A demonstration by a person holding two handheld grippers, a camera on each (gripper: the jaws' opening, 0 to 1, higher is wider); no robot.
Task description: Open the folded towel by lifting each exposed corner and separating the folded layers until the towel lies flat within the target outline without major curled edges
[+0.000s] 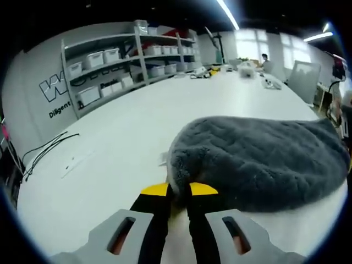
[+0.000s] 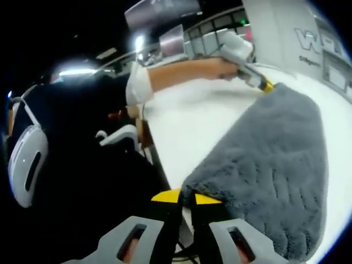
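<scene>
A fluffy grey towel (image 1: 258,159) lies spread on the white table (image 1: 126,137). In the left gripper view my left gripper (image 1: 179,190) is shut on the towel's near corner, its yellow-tipped jaws pinching the edge. In the right gripper view the same towel (image 2: 269,165) stretches away across the table. My right gripper (image 2: 186,197) is shut on its near corner, at the table's edge. At the towel's far end the left gripper (image 2: 258,81) shows, held by a person's hand (image 2: 220,69), clamped on the far corner.
Grey shelves (image 1: 126,60) with white bins line the wall behind the table. Black cables (image 1: 47,151) lie at the table's left edge. Small objects (image 1: 247,70) sit at the far end. The person's dark-clothed body (image 2: 82,165) stands close beside the table.
</scene>
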